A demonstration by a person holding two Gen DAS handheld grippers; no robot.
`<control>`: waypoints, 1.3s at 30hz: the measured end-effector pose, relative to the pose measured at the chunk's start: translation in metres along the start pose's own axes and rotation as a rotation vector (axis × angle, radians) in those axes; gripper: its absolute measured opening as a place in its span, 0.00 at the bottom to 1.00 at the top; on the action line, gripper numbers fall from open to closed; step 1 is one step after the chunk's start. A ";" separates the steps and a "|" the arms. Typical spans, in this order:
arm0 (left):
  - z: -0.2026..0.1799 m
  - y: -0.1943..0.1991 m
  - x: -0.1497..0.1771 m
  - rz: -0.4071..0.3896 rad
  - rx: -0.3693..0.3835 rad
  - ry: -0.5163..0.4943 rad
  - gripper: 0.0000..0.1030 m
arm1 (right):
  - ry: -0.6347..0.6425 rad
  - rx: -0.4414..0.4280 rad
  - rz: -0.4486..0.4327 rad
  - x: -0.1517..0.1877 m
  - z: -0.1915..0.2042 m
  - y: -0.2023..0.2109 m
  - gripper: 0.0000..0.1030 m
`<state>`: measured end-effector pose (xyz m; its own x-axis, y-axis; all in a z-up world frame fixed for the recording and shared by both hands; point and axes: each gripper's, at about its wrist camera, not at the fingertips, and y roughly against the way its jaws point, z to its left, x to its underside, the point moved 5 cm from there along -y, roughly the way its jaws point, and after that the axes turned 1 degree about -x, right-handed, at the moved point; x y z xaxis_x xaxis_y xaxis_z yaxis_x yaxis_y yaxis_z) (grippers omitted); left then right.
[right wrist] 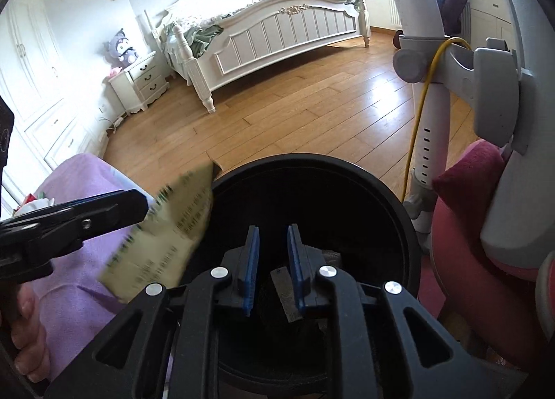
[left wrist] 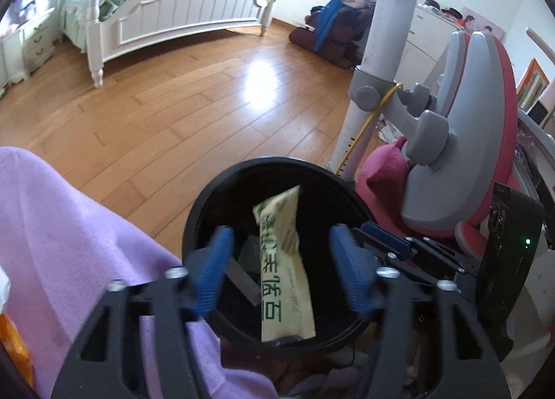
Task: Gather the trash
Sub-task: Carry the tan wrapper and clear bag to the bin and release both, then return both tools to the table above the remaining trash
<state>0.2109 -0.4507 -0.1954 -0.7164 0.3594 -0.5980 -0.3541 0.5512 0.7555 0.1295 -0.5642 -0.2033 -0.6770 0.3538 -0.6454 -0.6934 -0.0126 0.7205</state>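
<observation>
Wrapper [left wrist: 284,270] dropping free between the wide-spread jaws of the left gripper [left wrist: 281,260], touching neither pad, hanging over the mouth of the black bin [left wrist: 201,204]. Right gripper [right wrist: 272,260] hovering over the same bin, jaws parted, gripping nothing. Risking, judging by the right view, catching on the near rim and tipping onto the purple cloth [left wrist: 62,225] instead of falling inside.

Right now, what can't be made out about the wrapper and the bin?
- Right wrist view: the yellow wrapper is motion-blurred, print unreadable.
- Both views: the black bin interior is dark; contents beyond a grey scrap unclear.
- Left wrist view: the left gripper frame covers the bin's near rim.
</observation>
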 end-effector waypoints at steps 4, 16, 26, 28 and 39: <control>0.002 0.029 0.000 -0.060 -0.014 -0.021 0.88 | -0.031 -0.010 -0.033 0.001 0.001 0.011 0.80; 0.036 0.160 0.040 -0.200 -0.127 0.022 0.89 | -0.012 -0.219 0.021 0.008 0.070 0.023 0.82; 0.105 0.251 0.137 -0.267 -0.331 0.102 0.89 | 0.115 -0.356 0.041 0.010 0.162 0.039 0.82; 0.135 0.271 0.156 -0.280 -0.382 0.175 0.89 | 0.146 -0.382 0.051 0.012 0.181 0.041 0.82; 0.249 0.301 0.193 -0.222 -0.491 0.385 0.82 | 0.418 -0.502 0.080 0.024 0.322 0.040 0.83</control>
<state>0.1163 -0.0279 -0.1502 -0.7260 -0.0681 -0.6843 -0.6860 0.1414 0.7137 0.1654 -0.2555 -0.1084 -0.6996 -0.0582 -0.7121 -0.5997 -0.4940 0.6295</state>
